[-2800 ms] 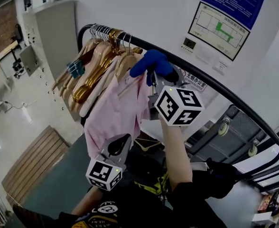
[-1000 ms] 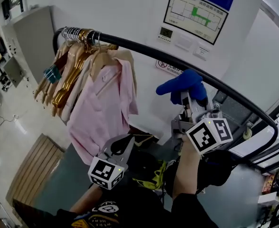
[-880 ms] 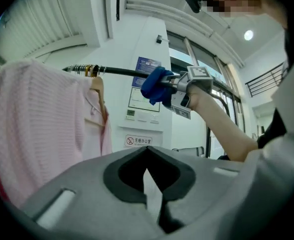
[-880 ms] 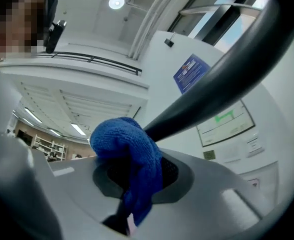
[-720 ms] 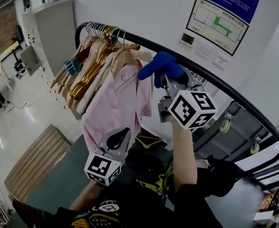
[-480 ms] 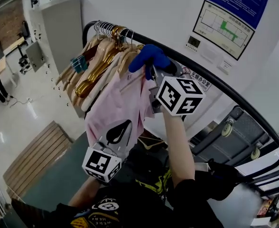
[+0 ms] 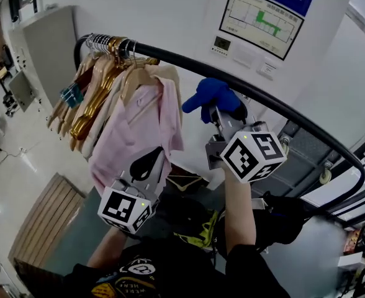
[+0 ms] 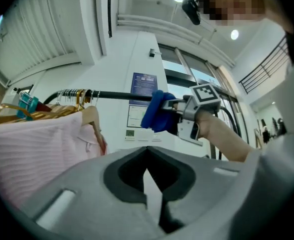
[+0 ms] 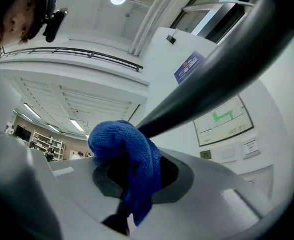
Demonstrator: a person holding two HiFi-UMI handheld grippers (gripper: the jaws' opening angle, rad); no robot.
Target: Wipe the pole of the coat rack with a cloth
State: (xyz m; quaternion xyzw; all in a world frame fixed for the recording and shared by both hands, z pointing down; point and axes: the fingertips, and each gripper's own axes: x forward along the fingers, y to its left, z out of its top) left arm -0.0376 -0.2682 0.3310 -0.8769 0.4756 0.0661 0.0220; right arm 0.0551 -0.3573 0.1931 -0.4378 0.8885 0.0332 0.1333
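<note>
The coat rack's black pole runs from upper left down to the right. A bunched blue cloth presses against its underside near the middle, held in my right gripper, which is shut on it. In the right gripper view the blue cloth bulges out between the jaws and touches the pole. My left gripper hangs lower, below the pink shirt, shut with nothing in it. The left gripper view shows the cloth on the pole.
Wooden hangers with a pink shirt crowd the pole's left end. A white wall with framed notices is behind. A grey cabinet stands at left, a wooden pallet on the floor below.
The right gripper has slid the cloth back and forth along the pole; since half a second ago it has moved right, away from the hangers. The left gripper stays low.
</note>
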